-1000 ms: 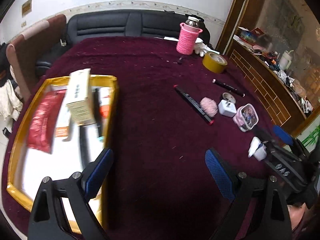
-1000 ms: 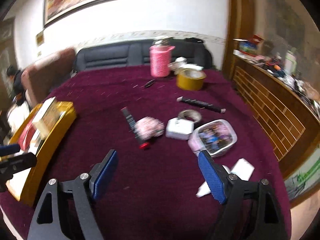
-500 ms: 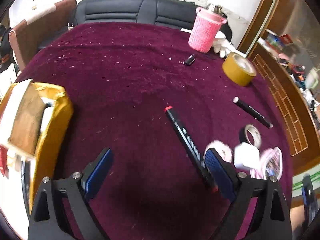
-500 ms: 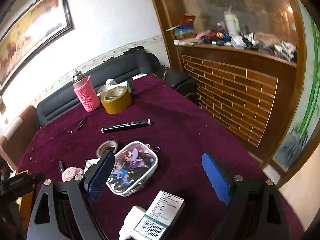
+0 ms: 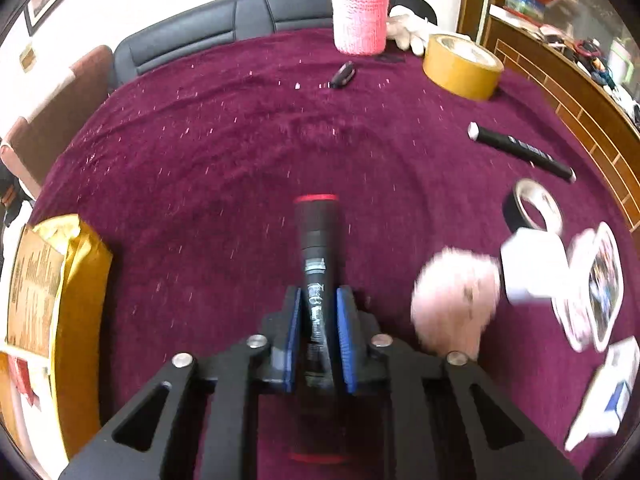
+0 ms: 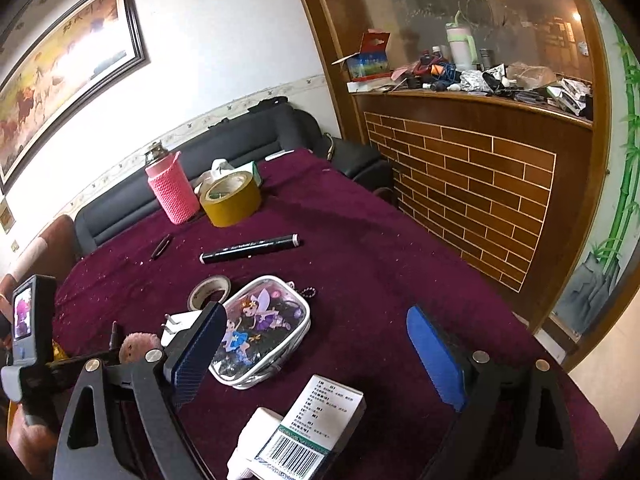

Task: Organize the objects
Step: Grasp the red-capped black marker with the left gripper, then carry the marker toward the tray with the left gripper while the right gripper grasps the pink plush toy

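My left gripper [image 5: 317, 312] is shut on a black marker with red ends [image 5: 316, 240], which lies lengthwise between the blue pads on the maroon tablecloth [image 5: 240, 140]. A gold tray [image 5: 76, 300] holding a cardboard box sits at the left edge. My right gripper [image 6: 320, 356] is open and empty, hovering over the cloth [image 6: 380, 260] above a clear cartoon pouch [image 6: 260, 332] and a white medicine box [image 6: 312, 424]. The left gripper's handle shows at the right wrist view's left edge.
A pink fluffy ball [image 5: 456, 300], white charger [image 5: 532, 268], black tape roll [image 5: 532, 208], second black marker [image 5: 520, 152], yellow tape roll [image 5: 460, 64], pink-sleeved bottle [image 5: 360, 12] and small black clip [image 5: 342, 74] lie on the table. A black sofa [image 6: 240, 140] and brick-patterned counter [image 6: 480, 184] border it.
My left gripper moved right from the tray, came down over the red-ended marker and shut on it. My right gripper swung right and stayed open.
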A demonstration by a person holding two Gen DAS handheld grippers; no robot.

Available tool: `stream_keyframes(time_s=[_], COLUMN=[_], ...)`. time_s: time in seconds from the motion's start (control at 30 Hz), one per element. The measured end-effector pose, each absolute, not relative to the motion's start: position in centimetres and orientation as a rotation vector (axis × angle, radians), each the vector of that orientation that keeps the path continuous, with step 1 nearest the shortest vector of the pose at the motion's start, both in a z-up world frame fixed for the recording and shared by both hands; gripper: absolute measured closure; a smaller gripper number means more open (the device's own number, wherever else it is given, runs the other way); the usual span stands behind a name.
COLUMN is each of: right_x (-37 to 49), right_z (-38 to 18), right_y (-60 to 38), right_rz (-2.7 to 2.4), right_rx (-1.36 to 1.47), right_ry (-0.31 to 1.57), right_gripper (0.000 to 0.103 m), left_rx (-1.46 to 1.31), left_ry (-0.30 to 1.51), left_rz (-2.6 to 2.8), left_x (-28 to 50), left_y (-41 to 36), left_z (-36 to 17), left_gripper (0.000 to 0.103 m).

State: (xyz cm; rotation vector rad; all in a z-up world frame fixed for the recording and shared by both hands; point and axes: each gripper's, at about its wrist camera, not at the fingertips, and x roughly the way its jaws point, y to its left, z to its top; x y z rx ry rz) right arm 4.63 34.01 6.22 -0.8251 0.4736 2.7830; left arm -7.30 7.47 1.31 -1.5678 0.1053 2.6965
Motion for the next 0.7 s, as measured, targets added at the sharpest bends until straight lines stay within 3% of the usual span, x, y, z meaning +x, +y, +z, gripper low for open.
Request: stream_keyframes(time_s=[0.1,0.17,0.23,0.33,0.37,0.47,0.7], right_x=[4.6,4.7,4.6,4.4,4.4,4.8,5.0], right_z=[6.1,6.2,6.1,6.0,6.0,6.3,6.4], right_y=[33.8,33.7,33.5,33.1,33.1,33.1,32.3], right_rz=[2.787,2.789,2.79,2.79,2.788,2.791,2.751], right_rx=[-0.832,-0.828,-0.83,-0.835,-0.832,-0.783,-0.711], right_ry=[0.469,0.461,0.444,0.407,0.396,0.366,0.234], right_gripper=[0.008,0.008,0.008,0.008,0.008,0.008,0.008], left_rx=[-1.565,-1.534,-1.5,-1.488,-1.489,-1.475,-1.399], left_ry=[0.124,0.192,0.256,0.187,0.155,-0.001,-0.213], left_rz=[2.699,2.743,2.812,2.819,2.804,2.743,2.65], left_x=[-5.8,-5.4,-5.5,-5.5,-5.6,-5.0,0.1], left_y=[7.0,7.4,7.2,6.5,6.2,4.8,1.3], left_z=[1.3,1.1,0.8,0.6,0.6,0.8,2.7], left_gripper=[0.085,0.07,0.048,0.046,0.047,0.086,0.089])
